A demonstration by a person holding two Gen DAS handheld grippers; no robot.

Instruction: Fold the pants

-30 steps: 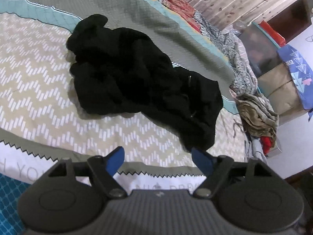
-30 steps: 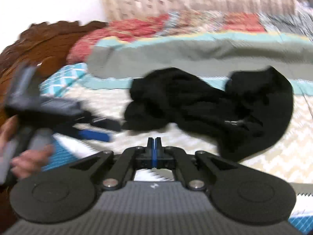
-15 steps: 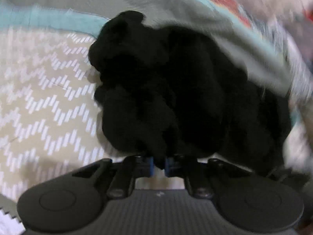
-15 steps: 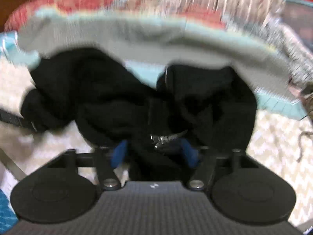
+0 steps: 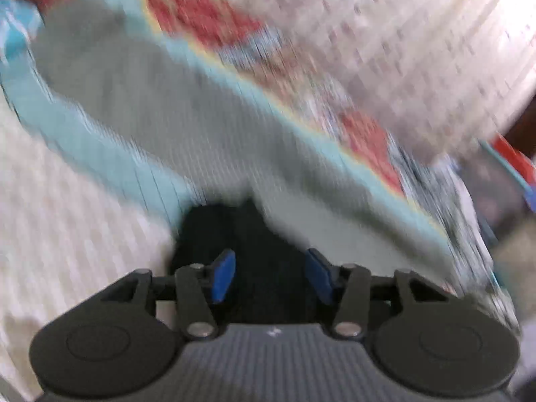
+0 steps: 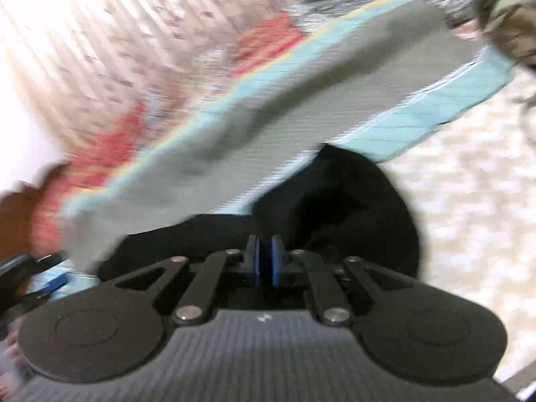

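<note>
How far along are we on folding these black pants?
Done: no fold shows; the black pants are bunched on the bedspread. In hand: the right gripper is shut on black cloth; the left gripper has just been opening, cloth between its pads. Left: spreading flat and every fold.

Black pants (image 6: 351, 194), grey-and-teal blanket (image 6: 268, 117)

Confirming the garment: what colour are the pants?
Plain black pants, clearest in the right wrist view.
</note>
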